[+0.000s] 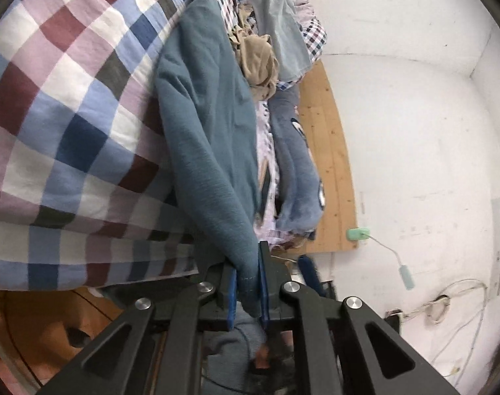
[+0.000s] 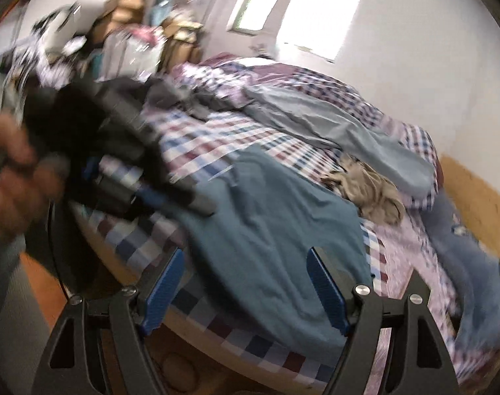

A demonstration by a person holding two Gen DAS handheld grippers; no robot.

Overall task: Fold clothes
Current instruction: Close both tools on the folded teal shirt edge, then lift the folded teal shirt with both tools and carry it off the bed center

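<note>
A teal knit long-sleeved top [image 1: 204,125] lies spread and creased on the checked red, blue and white bedsheet [image 1: 62,105], its hem hanging over the bed's edge. The left gripper [image 1: 248,291] pinches 1 ribbed cuff between blue pads. The right gripper [image 2: 245,283] hovers above, jaws wide apart, holding nothing.

Teal sweater [image 1: 213,125] on checked quilt [image 1: 69,98] — blue, maroon, white, lilac — beside tan garment [image 1: 260,62].
</note>
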